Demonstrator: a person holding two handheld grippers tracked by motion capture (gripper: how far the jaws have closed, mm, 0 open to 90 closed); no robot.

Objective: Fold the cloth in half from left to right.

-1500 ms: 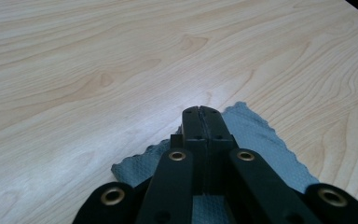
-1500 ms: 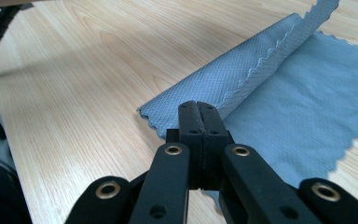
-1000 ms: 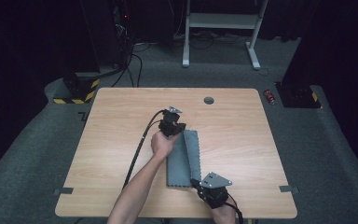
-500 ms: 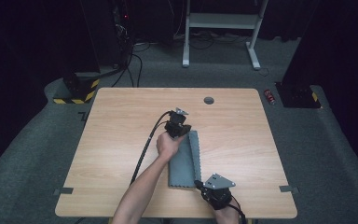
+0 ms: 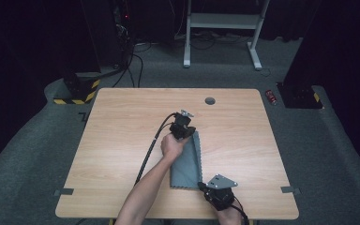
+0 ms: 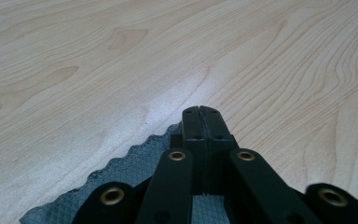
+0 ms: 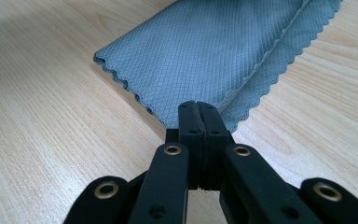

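High view: a grey cloth (image 5: 187, 161), folded into a long strip, lies on the wooden table (image 5: 122, 122) right of centre, running from mid-table toward the near edge. The left gripper (image 5: 186, 133) sits at the strip's far end, the right gripper (image 5: 205, 190) at its near end, close to the table's front edge. Wide bare wood lies to the left, to the right and beyond the cloth; a small round grommet (image 5: 210, 101) sits near the far edge, well apart from both tools.

Left gripper view adds that its jaws are pressed together at the cloth's scalloped far edge (image 6: 135, 158), with open wood ahead; whether fabric is pinched I cannot tell.

Right gripper view shows two layers of diamond-weave fabric (image 7: 214, 51) with zigzag hems, and jaws clenched at the near hem, seemingly on it.
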